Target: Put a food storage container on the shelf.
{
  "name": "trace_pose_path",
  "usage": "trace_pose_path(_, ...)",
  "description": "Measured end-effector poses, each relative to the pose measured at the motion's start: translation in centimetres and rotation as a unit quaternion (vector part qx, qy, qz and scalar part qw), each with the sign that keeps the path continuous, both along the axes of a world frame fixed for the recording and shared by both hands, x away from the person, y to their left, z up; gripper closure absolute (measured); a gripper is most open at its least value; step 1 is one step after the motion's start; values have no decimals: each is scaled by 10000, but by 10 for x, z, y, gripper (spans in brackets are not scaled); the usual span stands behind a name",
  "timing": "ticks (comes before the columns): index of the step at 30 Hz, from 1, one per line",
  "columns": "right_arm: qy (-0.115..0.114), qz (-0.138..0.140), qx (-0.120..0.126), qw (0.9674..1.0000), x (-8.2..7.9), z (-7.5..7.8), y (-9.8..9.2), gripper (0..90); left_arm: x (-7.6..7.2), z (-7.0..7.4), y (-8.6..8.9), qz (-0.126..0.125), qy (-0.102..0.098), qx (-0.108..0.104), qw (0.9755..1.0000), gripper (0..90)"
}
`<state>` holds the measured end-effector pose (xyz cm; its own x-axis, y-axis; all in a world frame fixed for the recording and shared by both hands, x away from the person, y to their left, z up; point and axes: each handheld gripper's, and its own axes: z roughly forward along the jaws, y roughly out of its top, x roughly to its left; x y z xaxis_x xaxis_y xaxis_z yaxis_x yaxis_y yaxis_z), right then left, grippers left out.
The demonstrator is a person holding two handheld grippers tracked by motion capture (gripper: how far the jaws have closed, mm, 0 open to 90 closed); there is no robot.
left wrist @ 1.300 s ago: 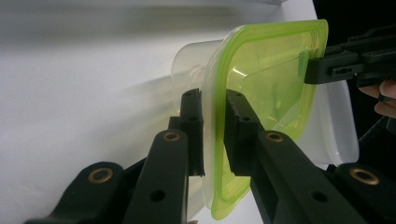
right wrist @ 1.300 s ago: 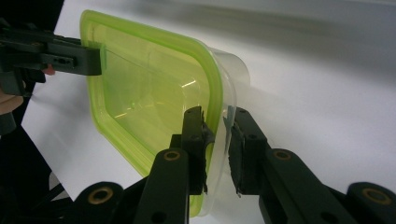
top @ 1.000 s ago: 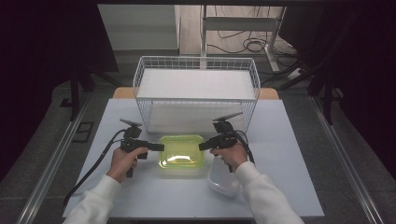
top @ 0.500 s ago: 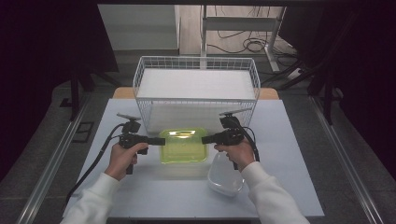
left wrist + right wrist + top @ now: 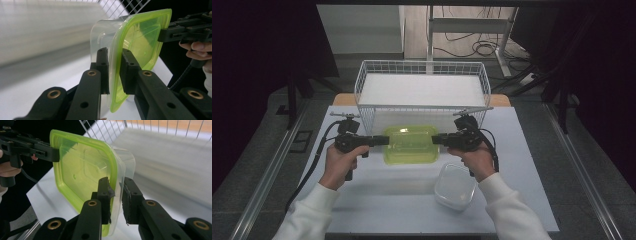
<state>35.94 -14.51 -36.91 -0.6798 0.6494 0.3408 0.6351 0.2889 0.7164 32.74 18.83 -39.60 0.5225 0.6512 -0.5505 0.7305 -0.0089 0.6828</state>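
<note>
A clear container with a lime-green lid (image 5: 411,145) hangs level above the white table, just in front of the wire basket (image 5: 421,63). My left gripper (image 5: 384,140) is shut on its left edge and my right gripper (image 5: 435,139) on its right edge. In the left gripper view the jaws (image 5: 115,53) pinch the lid's rim (image 5: 142,42), and the other gripper (image 5: 163,35) clamps the far side. In the right gripper view the pads (image 5: 116,183) squeeze the lid and wall of the container (image 5: 82,170), with the left gripper (image 5: 55,155) on the opposite edge.
An open, clear, lidless container (image 5: 455,186) sits on the table near the right forearm. The white wire basket stands at the table's far edge, with its inside bare. Metal rails (image 5: 272,185) run along both sides of the table.
Both hands have risen with the green-lidded container between them, carrying it off the table and a little farther toward the basket. The grips look unchanged.
</note>
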Motion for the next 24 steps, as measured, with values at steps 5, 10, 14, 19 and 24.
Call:
trace_pose_path(5,-321,51,10,9995,-6,15,-2,772,-4,13,-1,21,-263,-35,9996,793)
trace_pose_path(10,-615,72,-24,9981,-11,32,-3,767,-4,29,-2,28,-488,-93,9988,793)
trace_pose_path(14,-782,79,27,9969,-10,43,-5,763,1,42,-3,-9,-629,-67,9980,793)
trace_pose_path(19,-973,58,158,9951,-8,59,-9,763,5,58,-5,-27,-804,-12,9968,795)
trace_pose_path(24,-1098,45,203,9937,-6,72,-10,764,9,72,-6,-8,-880,-31,9961,795)
